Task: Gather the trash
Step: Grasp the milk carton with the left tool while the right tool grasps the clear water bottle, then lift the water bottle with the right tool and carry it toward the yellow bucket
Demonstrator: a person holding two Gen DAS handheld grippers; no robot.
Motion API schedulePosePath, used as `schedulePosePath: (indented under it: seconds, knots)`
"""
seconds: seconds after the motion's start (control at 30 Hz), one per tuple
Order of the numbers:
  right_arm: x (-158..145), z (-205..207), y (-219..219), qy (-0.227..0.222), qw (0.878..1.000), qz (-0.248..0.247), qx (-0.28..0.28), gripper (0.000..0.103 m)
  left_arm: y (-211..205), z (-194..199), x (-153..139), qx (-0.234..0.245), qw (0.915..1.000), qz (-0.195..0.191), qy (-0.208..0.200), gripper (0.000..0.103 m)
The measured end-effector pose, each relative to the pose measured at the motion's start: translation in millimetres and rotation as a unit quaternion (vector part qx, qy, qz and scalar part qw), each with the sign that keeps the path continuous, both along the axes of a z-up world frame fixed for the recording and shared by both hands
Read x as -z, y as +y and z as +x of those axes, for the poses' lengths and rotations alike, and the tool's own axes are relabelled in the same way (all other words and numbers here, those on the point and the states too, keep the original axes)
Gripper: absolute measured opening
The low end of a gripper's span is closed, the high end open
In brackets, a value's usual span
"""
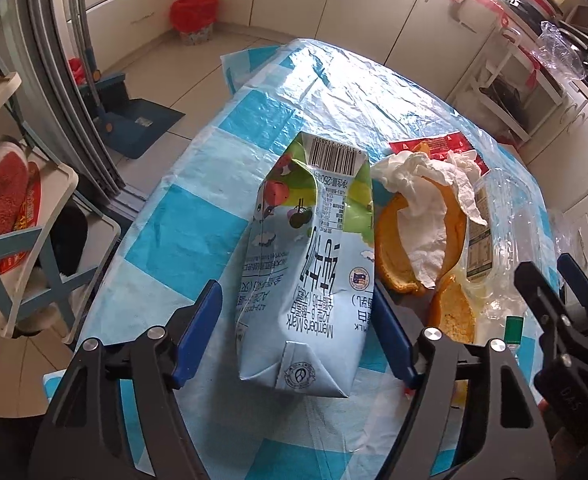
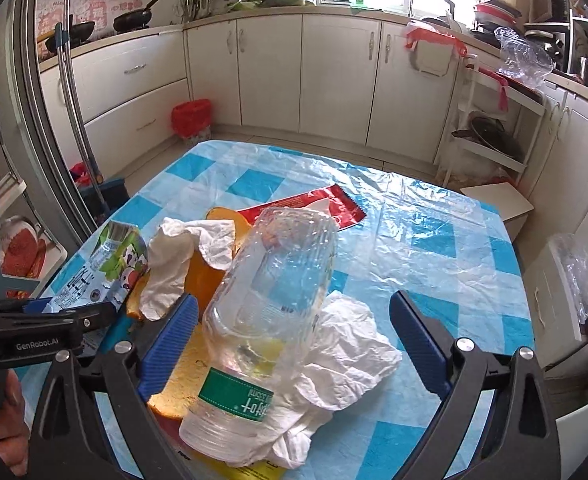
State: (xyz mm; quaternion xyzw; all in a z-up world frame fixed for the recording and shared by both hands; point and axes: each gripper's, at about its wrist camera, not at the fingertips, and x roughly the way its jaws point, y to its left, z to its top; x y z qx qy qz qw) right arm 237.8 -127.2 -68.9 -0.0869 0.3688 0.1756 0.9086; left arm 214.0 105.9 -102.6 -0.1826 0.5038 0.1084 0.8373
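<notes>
A light-blue milk carton (image 1: 306, 272) lies on the checked tablecloth, between the open jaws of my left gripper (image 1: 296, 312), which do not touch it. It also shows at the left in the right wrist view (image 2: 93, 276). A clear plastic bottle (image 2: 269, 312) with a green label lies between the open jaws of my right gripper (image 2: 294, 328). Crumpled white tissues (image 2: 346, 356), orange peel (image 1: 404, 256) and a red wrapper (image 2: 314, 206) lie around it. The bottle shows in the left wrist view (image 1: 498, 224), with the right gripper (image 1: 550, 304) beside it.
The table (image 2: 454, 240) has a blue-and-white plastic cover. A red-lined trash bin (image 2: 191, 118) stands on the floor by the white cabinets. A blue dustpan (image 1: 141, 120) and a white shelf cart (image 1: 21, 200) stand left of the table. A white rack (image 2: 494, 128) stands at the right.
</notes>
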Motion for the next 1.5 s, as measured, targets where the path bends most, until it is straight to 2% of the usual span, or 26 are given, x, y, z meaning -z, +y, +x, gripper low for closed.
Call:
schedulePosePath:
  seconds: [0.17, 0.2, 0.33, 0.6, 0.73, 0.87, 1.0, 1.13, 1.27, 1.4, 1.5]
  knots:
    - [14, 6, 7, 0.012, 1.000, -0.005, -0.001, 0.091, -3, 3, 1, 0.006, 1.0000, 0.006, 0.003, 0.070]
    - [15, 8, 6, 0.015, 1.000, -0.006, 0.001, 0.089, -3, 3, 1, 0.006, 1.0000, 0.006, 0.003, 0.070]
    - [13, 12, -1, 0.040, 0.999, 0.009, 0.006, 0.067, -2, 4, 1, 0.005, 1.0000, 0.003, 0.003, 0.071]
    - [20, 27, -24, 0.090, 0.994, 0.052, 0.042, 0.071, 0, 10, 2, -0.002, 0.9999, 0.013, 0.003, 0.072]
    - [21, 32, -36, 0.116, 0.987, 0.105, 0.046, 0.065, -5, 11, 2, 0.008, 0.9997, 0.023, 0.000, 0.071]
    - [13, 28, -48, 0.118, 0.982, 0.139, 0.037, 0.060, -6, 10, 2, 0.013, 0.9994, 0.032, -0.001, 0.069]
    - [-3, 18, -71, 0.103, 0.982, 0.157, 0.035, 0.058, -6, 8, 2, 0.014, 0.9991, 0.041, -0.001, 0.069]
    - [-9, 12, -98, 0.086, 0.986, 0.128, 0.058, 0.057, -6, 8, 3, 0.012, 0.9987, 0.049, 0.000, 0.069]
    - [1, 16, -115, 0.099, 0.987, 0.098, 0.080, 0.056, -9, 10, 4, 0.011, 0.9980, 0.063, 0.002, 0.069]
    - [3, 17, -127, 0.112, 0.982, 0.122, 0.087, 0.056, -11, 10, 4, 0.010, 0.9974, 0.071, 0.001, 0.071]
    - [1, 17, -125, 0.105, 0.986, 0.093, 0.087, 0.056, -11, 11, 4, 0.011, 0.9971, 0.075, 0.000, 0.071]
